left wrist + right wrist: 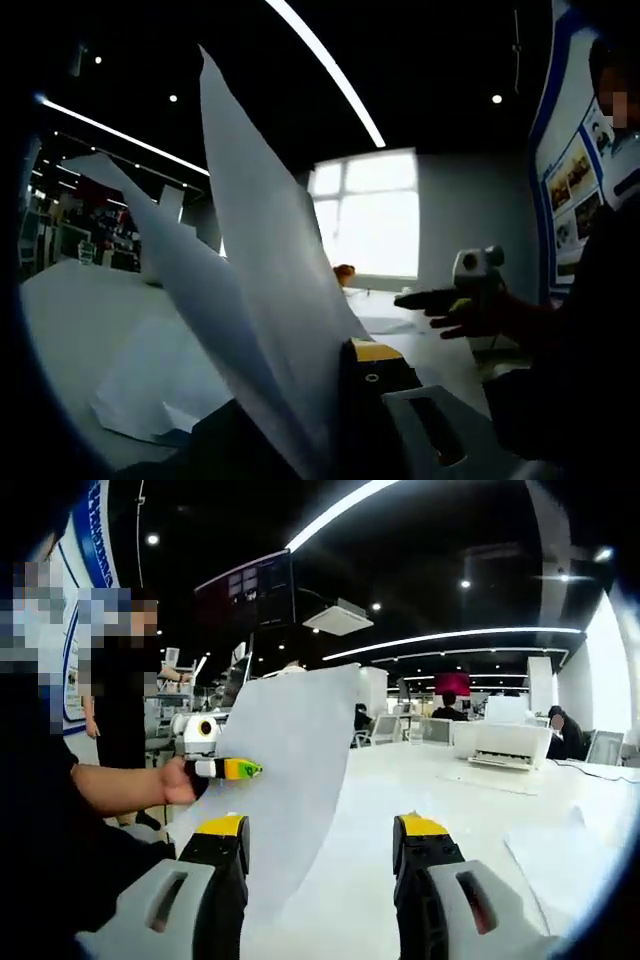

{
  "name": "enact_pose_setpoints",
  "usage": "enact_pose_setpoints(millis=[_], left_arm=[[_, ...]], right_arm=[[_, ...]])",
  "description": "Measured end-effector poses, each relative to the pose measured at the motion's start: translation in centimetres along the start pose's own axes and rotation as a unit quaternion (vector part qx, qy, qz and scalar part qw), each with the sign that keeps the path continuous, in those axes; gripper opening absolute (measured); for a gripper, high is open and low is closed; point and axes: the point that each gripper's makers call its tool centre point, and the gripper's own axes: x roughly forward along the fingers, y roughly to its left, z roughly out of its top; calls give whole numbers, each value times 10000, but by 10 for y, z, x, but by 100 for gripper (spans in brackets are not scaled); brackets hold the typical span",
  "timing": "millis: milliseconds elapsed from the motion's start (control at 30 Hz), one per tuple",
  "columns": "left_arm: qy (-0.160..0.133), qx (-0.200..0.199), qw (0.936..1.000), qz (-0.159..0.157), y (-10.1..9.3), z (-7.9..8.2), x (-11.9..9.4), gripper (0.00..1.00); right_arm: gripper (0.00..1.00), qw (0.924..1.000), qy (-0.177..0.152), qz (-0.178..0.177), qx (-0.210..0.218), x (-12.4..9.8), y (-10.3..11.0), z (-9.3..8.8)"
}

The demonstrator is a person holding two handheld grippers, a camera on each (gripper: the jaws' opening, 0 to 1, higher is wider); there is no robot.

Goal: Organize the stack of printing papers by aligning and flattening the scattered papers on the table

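In the left gripper view, the left gripper (pixel 345 400) is clamped on thin white printing paper sheets (pixel 262 270), which stand up from between its jaws and fan out upward and to the left; only the yellow-tipped right jaw is clear, the other being hidden behind the paper. Below, more loose white sheets (pixel 150 385) lie scattered on the white table (pixel 70 310), their edges hard to trace in the dim light. At the right the right gripper (pixel 425 298) is held in a person's hand (pixel 478 315), silhouetted against a bright window (pixel 368 215), so its jaws are hard to read there. In the right gripper view, the right gripper (pixel 320 835) stands wide apart, holding nothing. The left gripper (pixel 240 769) enters from the left in a hand (pixel 180 780), pinching the edge of the raised sheets (pixel 290 770), whose lower part is cut off behind the near jaw. A white printer (pixel 508 742) sits far back on the table (pixel 470 800).
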Motion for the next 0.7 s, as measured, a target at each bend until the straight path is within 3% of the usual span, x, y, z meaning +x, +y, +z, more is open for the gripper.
enact_pose_setpoints(millis=[300, 700], left_arm=[[7, 6, 10000, 8, 1, 0, 0, 8], [28, 19, 10000, 22, 1, -1, 0, 8]], right_arm=[[53, 9999, 51, -135, 73, -13, -6, -9], [54, 9999, -29, -100, 40, -21, -2, -7]])
